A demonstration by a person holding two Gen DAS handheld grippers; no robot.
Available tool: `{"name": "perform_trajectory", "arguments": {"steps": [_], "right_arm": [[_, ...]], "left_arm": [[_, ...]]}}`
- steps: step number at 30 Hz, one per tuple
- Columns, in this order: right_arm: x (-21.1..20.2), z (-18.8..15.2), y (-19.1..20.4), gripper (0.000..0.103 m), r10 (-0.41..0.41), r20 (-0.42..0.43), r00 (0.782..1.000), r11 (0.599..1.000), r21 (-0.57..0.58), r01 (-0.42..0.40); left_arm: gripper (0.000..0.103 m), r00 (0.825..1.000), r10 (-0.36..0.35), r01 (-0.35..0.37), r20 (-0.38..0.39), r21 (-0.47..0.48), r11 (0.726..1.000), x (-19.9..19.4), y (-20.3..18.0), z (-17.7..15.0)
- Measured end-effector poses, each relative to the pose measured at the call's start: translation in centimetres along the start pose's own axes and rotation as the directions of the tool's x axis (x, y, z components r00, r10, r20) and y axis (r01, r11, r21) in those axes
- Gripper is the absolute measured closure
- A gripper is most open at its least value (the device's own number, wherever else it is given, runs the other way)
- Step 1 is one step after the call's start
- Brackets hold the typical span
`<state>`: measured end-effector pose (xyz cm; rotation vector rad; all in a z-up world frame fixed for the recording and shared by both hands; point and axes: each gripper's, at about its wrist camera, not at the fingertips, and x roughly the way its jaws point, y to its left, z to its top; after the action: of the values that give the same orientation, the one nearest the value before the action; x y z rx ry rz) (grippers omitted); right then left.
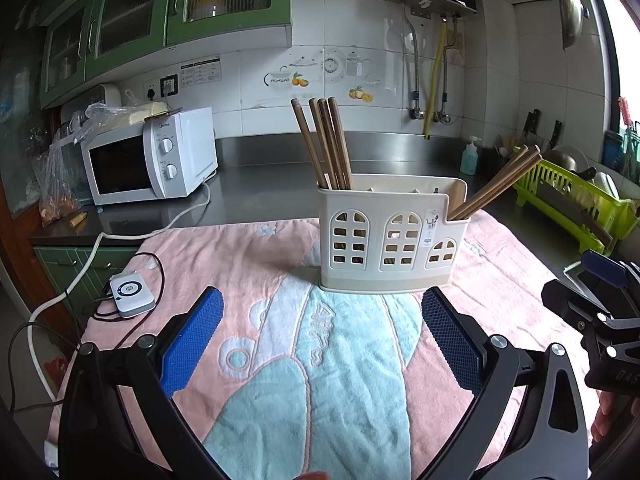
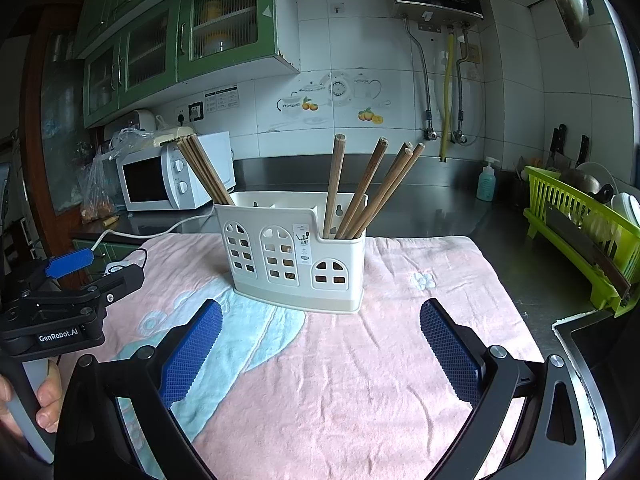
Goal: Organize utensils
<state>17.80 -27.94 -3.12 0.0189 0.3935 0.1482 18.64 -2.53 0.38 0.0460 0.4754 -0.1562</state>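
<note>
A cream plastic utensil holder (image 1: 390, 236) with arched cut-outs stands upright on a pink and blue towel (image 1: 288, 344). Several brown wooden chopsticks (image 1: 326, 144) stand in its left compartment and several more (image 1: 494, 186) lean out of its right compartment. The holder also shows in the right wrist view (image 2: 296, 252), with chopsticks at left (image 2: 204, 172) and right (image 2: 368, 188). My left gripper (image 1: 322, 340) is open and empty, just short of the holder. My right gripper (image 2: 320, 348) is open and empty, just short of the holder too.
A white microwave (image 1: 148, 158) stands at back left with its cable (image 1: 80, 272) trailing over the counter edge. A small white device (image 1: 132, 294) lies at the towel's left edge. A green dish rack (image 2: 580, 236) and a soap bottle (image 2: 486, 180) stand at right.
</note>
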Motion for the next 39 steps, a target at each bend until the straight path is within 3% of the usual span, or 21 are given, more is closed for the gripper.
{"name": "perform_trajectory", "arguments": {"steps": [39], "right_arm": [[0.02,0.01,0.23,0.007,-0.001,-0.003,1.000,1.000,0.000,0.001]], "left_arm": [[0.005,1.000,0.008,-0.008,-0.009,0.002,1.000,0.17,-0.08,0.04]]}}
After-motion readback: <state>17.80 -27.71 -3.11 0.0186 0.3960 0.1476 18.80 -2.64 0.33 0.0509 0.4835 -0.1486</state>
